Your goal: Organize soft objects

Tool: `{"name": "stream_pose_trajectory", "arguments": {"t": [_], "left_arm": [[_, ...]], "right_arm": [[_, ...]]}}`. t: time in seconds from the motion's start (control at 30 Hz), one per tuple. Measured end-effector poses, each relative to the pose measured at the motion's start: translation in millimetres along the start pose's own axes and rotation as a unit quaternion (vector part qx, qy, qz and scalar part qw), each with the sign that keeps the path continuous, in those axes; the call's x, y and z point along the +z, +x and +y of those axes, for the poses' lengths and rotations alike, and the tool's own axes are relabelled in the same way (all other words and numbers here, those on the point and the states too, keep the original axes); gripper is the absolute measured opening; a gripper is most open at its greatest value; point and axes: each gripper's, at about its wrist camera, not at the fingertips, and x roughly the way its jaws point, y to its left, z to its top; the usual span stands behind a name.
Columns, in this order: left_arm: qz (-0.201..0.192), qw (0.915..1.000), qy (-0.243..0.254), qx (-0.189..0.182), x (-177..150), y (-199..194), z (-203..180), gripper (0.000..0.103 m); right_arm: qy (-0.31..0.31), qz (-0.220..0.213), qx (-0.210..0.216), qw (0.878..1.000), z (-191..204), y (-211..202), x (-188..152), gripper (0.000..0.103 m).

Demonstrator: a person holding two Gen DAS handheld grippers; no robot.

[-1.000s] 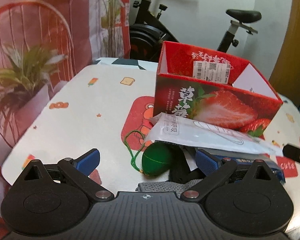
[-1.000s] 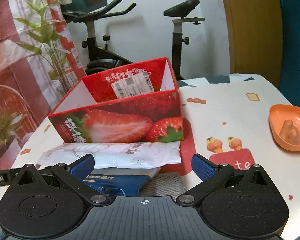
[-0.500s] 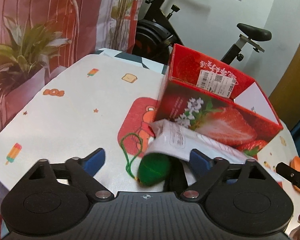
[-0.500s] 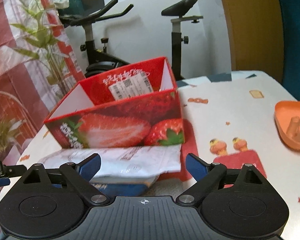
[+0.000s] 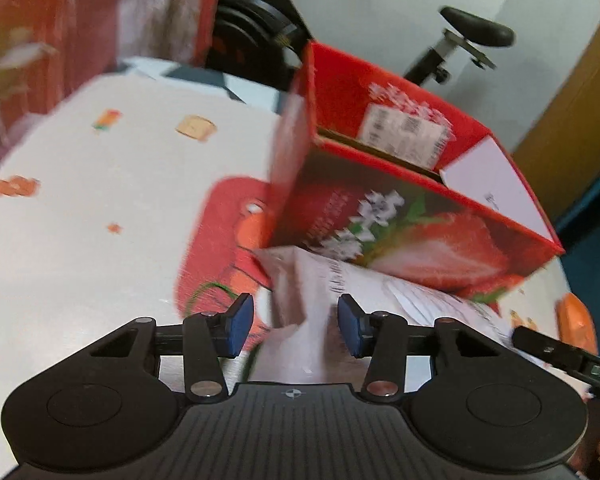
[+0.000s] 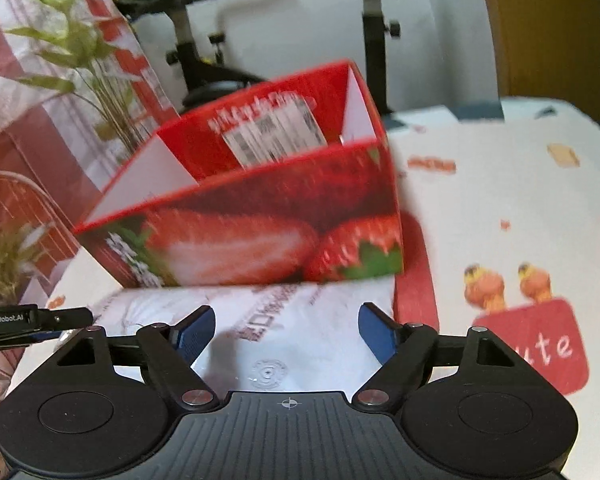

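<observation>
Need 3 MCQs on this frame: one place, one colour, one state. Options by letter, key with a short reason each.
1. Where does the white plastic pouch lie?
A. inside the box
B. on the table against the front of the strawberry box
C. on the bike seat

2. What colour are the pads of the left tool?
A. blue
B. orange
C. white

3. How do the right tool's jaws stand?
A. clamped on the box
B. shut on nothing
C. apart over the pouch, which lies between them

Key: 1 B, the pouch abuts the box's front wall. 2 A, both pads show blue. 3 C, gaps show beside both pads; the jaws have just been closing.
</observation>
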Motion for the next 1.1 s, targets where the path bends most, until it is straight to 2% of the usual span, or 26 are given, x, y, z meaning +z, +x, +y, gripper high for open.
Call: {"name": "stream_pose_trajectory", "arguments": {"t": [0.07,0.23,0.3,0.37,0.5,0.63,0.73,0.87,1.0,1.03,1.1], "left_arm": [[0.011,0.9997,0.004,-0.023,-0.2,7.4,0.1,0.049],[0.034,0.9982,0.019,-0.047,2.0,21.9,1.5,0.049],[0.042,0.997,0.021,-0.061,5.0,23.1,4.0,0.043],[0.045,0.9954,0.043,-0.073,6.3,24.4,1.5,0.038],[0.043,0.9922,0.096,-0.068,4.6,21.5,-8.6,0.038],[0.052,0.9914,0.09,-0.079,5.6,26.8,-2.3,0.038],[0.055,0.9915,0.082,-0.085,5.2,30.8,0.7,0.039],[0.06,0.9921,0.069,-0.086,6.0,35.8,2.6,0.043],[0.063,0.9929,0.07,-0.072,8.3,40.2,-4.6,0.044],[0.066,0.9931,0.069,-0.069,9.2,40.9,-6.4,0.044],[0.069,0.9932,0.071,-0.061,10.2,39.1,-10.2,0.044]], "right_arm": [[0.005,0.01,0.002,1.0,-2.4,4.7,-3.4,0.077],[0.0,0.023,0.006,1.0,-5.2,12.1,-1.3,0.077],[-0.005,0.031,0.006,1.0,-5.9,15.2,0.2,0.077],[-0.005,0.037,-0.001,0.999,-8.3,18.6,2.6,0.078],[0.001,0.045,0.0,0.999,-12.2,23.1,5.0,0.078],[0.01,0.055,-0.003,0.998,-16.2,29.7,4.5,0.084],[0.012,0.055,0.003,0.998,-16.5,31.4,3.6,0.076],[-0.009,0.062,-0.004,0.998,-10.7,34.5,3.5,0.074],[-0.024,0.07,-0.006,0.997,-8.2,39.4,6.6,0.074],[-0.029,0.072,-0.008,0.997,-6.7,39.2,8.1,0.072],[-0.044,0.066,-0.019,0.997,-1.6,33.9,8.2,0.062]]}}
